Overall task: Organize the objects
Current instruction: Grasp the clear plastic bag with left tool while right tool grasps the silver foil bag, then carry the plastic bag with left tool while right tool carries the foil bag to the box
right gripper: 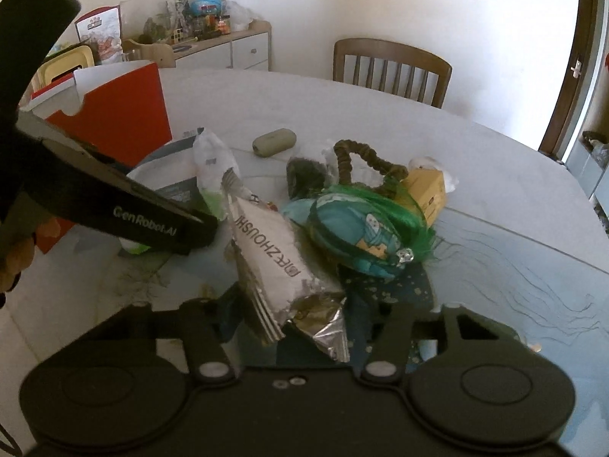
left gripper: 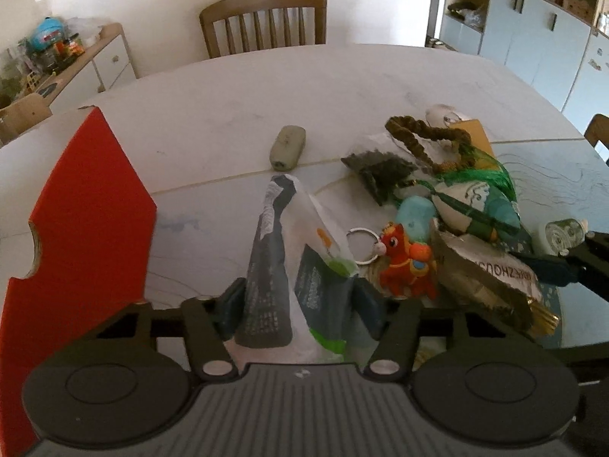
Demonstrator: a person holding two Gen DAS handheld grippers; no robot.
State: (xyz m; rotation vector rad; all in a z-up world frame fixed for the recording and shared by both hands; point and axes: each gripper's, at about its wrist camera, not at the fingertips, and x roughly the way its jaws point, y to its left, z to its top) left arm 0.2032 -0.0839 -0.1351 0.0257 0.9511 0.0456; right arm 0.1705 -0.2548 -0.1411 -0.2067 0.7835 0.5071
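Your left gripper (left gripper: pixel 300 304) is closed on a grey-and-white packet (left gripper: pixel 281 266), held just above the table (left gripper: pixel 228 114), w/ the red box (left gripper: pixel 87 205) standing beside it to the left. Your right gripper (right gripper: pixel 300 320) pinches a silver foil pouch (right gripper: pixel 274 262) at the front of the clutter pile. Lift each packet straight up before swinging over, so the horse keychain (left gripper: pixel 403 262) & green tassel (right gripper: pixel 380 198) don't snag. Keep both grips firm; foil slips.

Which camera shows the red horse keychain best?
The left wrist view. There the horse keychain lies in full sight, its metal ring too, right of the pouch held by the left gripper. In the right wrist view I cannot find it; the silver packet probably hides it.
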